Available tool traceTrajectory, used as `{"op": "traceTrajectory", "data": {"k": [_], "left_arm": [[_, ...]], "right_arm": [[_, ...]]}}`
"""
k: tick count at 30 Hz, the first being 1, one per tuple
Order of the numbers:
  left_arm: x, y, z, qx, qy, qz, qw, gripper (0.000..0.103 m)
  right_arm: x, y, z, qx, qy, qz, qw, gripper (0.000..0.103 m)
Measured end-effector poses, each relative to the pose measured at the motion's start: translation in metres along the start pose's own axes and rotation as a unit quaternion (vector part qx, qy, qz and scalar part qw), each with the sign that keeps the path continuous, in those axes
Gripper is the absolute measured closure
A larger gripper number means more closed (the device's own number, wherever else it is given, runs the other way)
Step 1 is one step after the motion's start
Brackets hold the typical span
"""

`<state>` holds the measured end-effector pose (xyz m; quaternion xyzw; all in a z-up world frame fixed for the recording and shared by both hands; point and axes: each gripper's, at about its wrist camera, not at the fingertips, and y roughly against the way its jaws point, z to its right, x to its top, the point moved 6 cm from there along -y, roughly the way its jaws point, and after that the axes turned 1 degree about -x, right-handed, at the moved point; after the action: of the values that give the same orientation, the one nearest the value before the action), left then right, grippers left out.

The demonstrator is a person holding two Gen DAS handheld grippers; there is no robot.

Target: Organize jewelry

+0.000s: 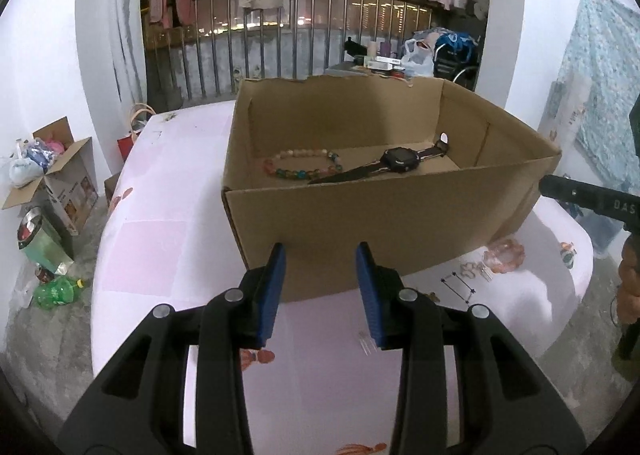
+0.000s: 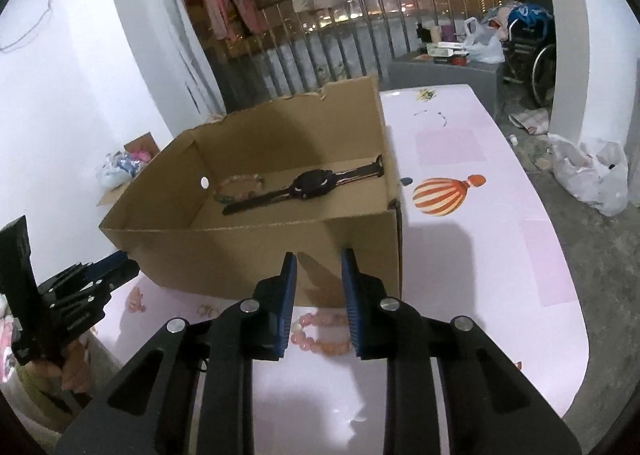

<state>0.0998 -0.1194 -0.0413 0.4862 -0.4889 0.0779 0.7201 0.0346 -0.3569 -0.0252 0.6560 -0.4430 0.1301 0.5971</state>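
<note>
A pink counter point(image 2: 480, 255) holds a cardboard box point(image 2: 256, 255). A pink bead bracelet point(image 2: 320, 335) lies between the right tongs point(image 2: 320, 307), which are narrow and not touching it. The left tongs point(image 1: 320, 291) are apart and empty.

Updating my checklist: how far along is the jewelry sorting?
Done: multicoloured bead bracelet and black wristwatch lie in the brown cardboard box. In hand: nothing. Left: pink bead bracelet on the table, between the open right hand-held gripper fingers.
</note>
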Motion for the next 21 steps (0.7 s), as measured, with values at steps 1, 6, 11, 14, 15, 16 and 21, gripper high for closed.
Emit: {"op": "traceTrajectory", "data": {"k": [1,6,11,14,15,16,21], "left_arm": [[0.0,0.0,-0.001,-0.001,0.001,0.0,1.0,0.069],[-0.014,0.009,0.007,-0.023,-0.017,-0.005,0.9996,0.069],[-0.049,0.003,0.027,-0.041,-0.066,-0.051,0.9957,0.069],[-0.06,-0.003,0.034,-0.047,-0.078,-0.069,0.9935,0.069],[-0.062,-0.006,0.034,-0.047,-0.078,-0.075,0.9931,0.069],[-0.063,-0.008,0.034,-0.046,-0.077,-0.079,0.9928,0.069],[-0.067,-0.017,0.039,-0.047,-0.08,-0.101,0.9905,0.078]], "right_arm": [[0.0,-0.001,-0.001,-0.001,-0.002,0.002,1.0,0.08],[-0.012,0.0,-0.008,0.02,-0.002,-0.003,1.0,0.08],[-0.037,-0.003,-0.027,0.045,0.036,-0.037,0.998,0.079],[-0.051,-0.006,-0.039,0.063,0.043,-0.057,0.995,0.079],[-0.056,-0.007,-0.042,0.067,0.043,-0.061,0.995,0.079],[-0.058,-0.009,-0.045,0.07,0.042,-0.064,0.995,0.079],[-0.064,-0.014,-0.055,0.084,0.035,-0.071,0.993,0.079]]}}
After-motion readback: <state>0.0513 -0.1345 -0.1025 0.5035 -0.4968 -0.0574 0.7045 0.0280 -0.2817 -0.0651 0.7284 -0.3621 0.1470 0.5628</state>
